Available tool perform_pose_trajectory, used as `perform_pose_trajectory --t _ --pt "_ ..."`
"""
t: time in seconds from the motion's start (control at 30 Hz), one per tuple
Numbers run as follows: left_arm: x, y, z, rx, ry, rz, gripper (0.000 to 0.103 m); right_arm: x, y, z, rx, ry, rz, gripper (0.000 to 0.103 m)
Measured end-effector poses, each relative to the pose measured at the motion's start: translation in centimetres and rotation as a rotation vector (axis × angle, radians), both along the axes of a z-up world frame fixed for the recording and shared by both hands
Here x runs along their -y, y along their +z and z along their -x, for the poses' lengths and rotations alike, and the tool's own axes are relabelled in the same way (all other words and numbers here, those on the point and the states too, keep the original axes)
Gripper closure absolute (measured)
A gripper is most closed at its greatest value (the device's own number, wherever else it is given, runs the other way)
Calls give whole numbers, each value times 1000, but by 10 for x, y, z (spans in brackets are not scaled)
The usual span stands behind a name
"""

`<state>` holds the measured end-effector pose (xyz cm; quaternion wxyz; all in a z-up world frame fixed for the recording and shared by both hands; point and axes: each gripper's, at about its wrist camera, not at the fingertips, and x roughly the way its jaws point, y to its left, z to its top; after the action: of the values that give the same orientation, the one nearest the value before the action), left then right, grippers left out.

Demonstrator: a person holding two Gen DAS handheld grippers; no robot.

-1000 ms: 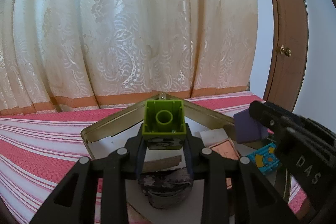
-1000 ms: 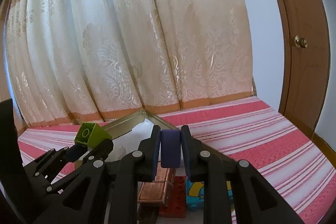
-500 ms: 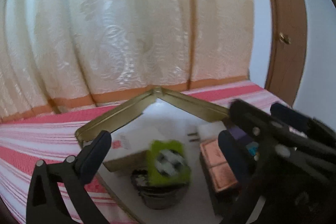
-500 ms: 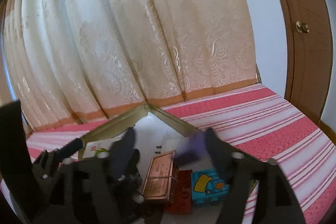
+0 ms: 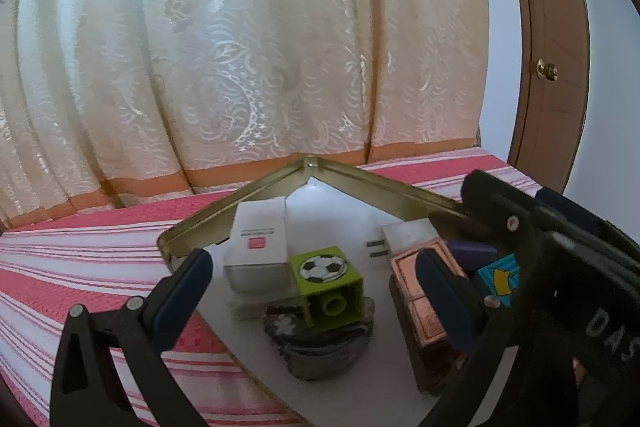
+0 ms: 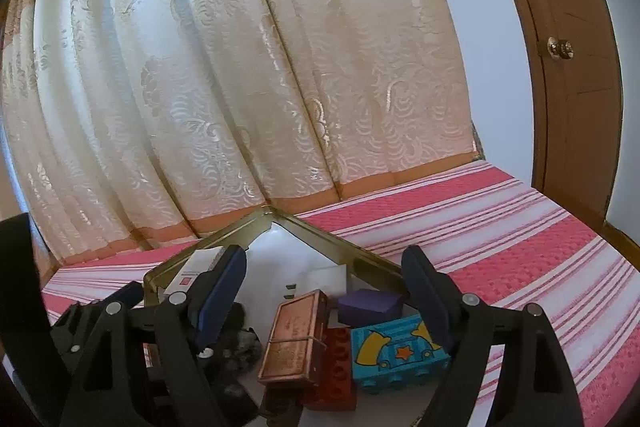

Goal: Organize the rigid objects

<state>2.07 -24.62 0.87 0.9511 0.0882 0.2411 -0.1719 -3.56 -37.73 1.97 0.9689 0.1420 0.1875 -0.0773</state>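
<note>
both your claws hang released over the gold-rimmed tray (image 5: 256, 191) on the striped bed (image 6: 500, 247). your left claw (image 5: 316, 291) is spread wide, the green block (image 5: 326, 285) lying free between its fingers on a dark lump, just right of the white box (image 5: 260, 247). your right claw (image 6: 332, 299) is opening, the purple block (image 6: 370, 306) loose beyond the blue block (image 6: 394, 355).

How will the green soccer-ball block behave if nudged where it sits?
The green block rests tilted on a dark rounded object, not flat on the tin, so a nudge would probably tip it off. It looks like stiff, light plastic; smooth faces may slip.
</note>
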Motion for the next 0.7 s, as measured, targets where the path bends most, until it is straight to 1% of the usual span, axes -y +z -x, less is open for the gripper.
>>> perform_pose_trajectory --t 0.17,0.33,0.4,0.57,0.7 --pt "-6 3 5 41 11 16 0 0 0 4 30 -15 12 21" --pt "-9 6 9 70 18 26 0 -10 -1 10 74 -49 99 21" --pt "-11 8 11 79 17 35 0 -13 1 13 87 -57 120 21" --pt "-16 8 16 85 22 44 0 -10 5 27 151 -116 129 21" --pt "-20 10 22 102 20 53 0 -8 8 36 172 -143 127 21"
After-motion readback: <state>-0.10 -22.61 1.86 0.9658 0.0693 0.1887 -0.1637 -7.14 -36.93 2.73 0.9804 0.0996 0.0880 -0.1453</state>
